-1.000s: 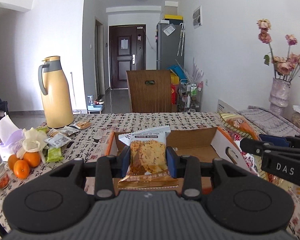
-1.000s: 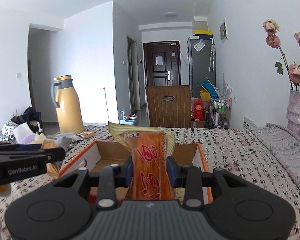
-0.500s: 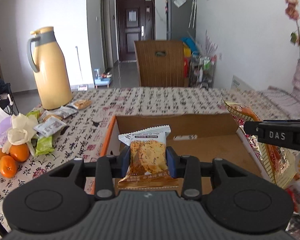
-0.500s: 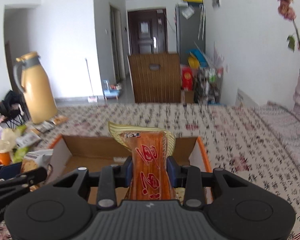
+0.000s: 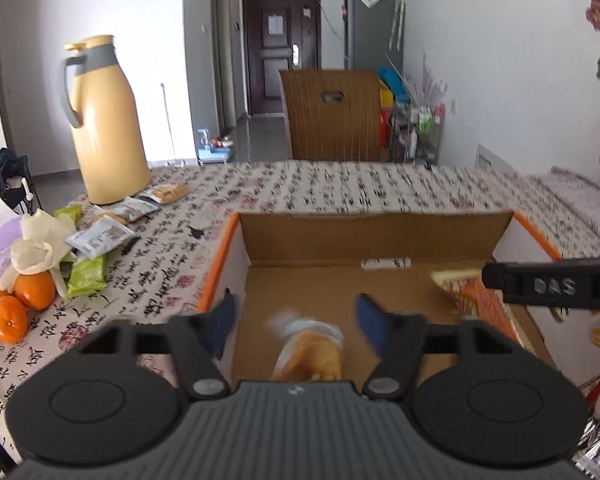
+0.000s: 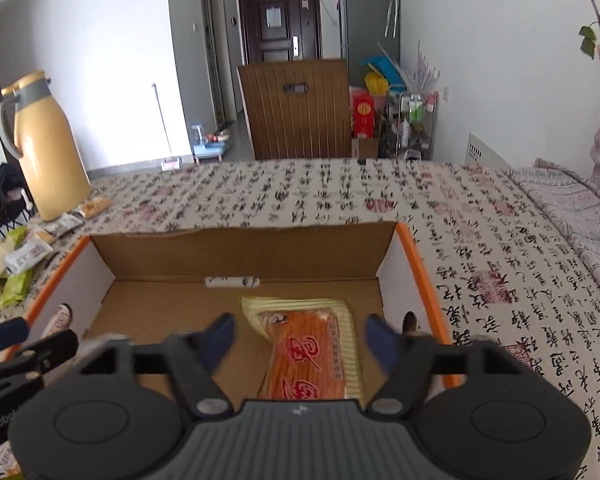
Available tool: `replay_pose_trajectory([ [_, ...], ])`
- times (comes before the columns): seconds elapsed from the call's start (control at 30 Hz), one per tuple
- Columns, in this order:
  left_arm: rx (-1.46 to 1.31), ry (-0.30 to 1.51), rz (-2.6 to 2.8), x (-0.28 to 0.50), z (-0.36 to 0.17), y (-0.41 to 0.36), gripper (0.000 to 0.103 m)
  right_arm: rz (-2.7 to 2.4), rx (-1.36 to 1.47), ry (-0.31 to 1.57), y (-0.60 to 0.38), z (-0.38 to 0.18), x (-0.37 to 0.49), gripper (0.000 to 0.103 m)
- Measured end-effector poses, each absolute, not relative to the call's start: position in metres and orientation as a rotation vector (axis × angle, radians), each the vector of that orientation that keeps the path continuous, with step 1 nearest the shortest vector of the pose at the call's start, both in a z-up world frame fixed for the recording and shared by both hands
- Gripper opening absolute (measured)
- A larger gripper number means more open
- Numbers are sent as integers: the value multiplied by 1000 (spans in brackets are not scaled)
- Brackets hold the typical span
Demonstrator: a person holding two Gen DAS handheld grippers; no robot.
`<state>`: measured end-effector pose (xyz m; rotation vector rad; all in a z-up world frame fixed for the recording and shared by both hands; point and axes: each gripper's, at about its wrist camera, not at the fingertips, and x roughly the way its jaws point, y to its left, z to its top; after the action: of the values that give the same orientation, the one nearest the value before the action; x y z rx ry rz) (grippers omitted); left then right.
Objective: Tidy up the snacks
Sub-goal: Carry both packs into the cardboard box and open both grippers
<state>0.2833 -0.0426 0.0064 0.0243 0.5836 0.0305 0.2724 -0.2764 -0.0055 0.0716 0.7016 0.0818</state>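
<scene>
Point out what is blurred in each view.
Left wrist view: the cracker packet between the open left tongs is smeared, the blue pads soft. Right wrist view: the orange packet in the box is sharper, while the right tongs pads blur.

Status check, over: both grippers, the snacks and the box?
Left gripper and right gripper just opened, empty. Biscuit packet and orange snack pack inside cardboard box. Nothing blocking.

"DAS" stands in raised letters on the black right gripper (image 5: pixel 556 286) arm — seen from the left wrist. The orange snack packet (image 6: pixel 314 354) bears large red Chinese characters; the tablecloth (image 6: pixel 480 248) carries black calligraphy — unreadable.
</scene>
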Motion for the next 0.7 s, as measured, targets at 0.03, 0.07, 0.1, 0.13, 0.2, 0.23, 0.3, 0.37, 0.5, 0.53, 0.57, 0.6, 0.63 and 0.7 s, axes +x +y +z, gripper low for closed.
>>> replay_pose_trajectory([
  [0.03, 20, 569, 34, 281, 9, -41, 96, 85, 73, 691, -278, -3, 269, 91],
  [0.07, 18, 555, 38, 278, 11, -40, 100, 88, 76, 683, -279, -1, 266, 91],
  [0.1, 15, 542, 39, 275, 13, -39, 103, 93, 81, 675, -281, 2, 263, 92],
  [0.13, 13, 535, 40, 273, 15, -38, 103, 100, 89, 668, -283, 4, 259, 94],
  [0.2, 5, 533, 42, 269, 18, -37, 103, 103, 97, 650, -286, 9, 251, 100],
  [0.23, 1, 530, 39, 267, 20, -36, 103, 104, 98, 641, -287, 11, 248, 102],
  [0.3, -5, 524, 38, 262, 22, -34, 103, 111, 105, 625, -290, 15, 240, 102],
  [0.37, -8, 516, 35, 255, 25, -33, 103, 124, 110, 611, -291, 19, 230, 102],
  [0.5, -12, 493, 26, 236, 31, -32, 103, 148, 109, 583, -293, 24, 206, 103],
  [0.53, -14, 485, 22, 230, 32, -31, 103, 151, 109, 577, -294, 24, 198, 103],
  [0.57, -17, 479, 21, 224, 34, -31, 103, 154, 110, 572, -294, 25, 191, 103],
  [0.6, -21, 475, 19, 218, 35, -31, 103, 161, 111, 568, -294, 25, 185, 103],
  [0.63, -28, 471, 15, 212, 36, -30, 103, 167, 110, 563, -294, 26, 177, 103],
  [0.7, -42, 457, 4, 199, 39, -28, 103, 167, 102, 550, -294, 27, 162, 103],
])
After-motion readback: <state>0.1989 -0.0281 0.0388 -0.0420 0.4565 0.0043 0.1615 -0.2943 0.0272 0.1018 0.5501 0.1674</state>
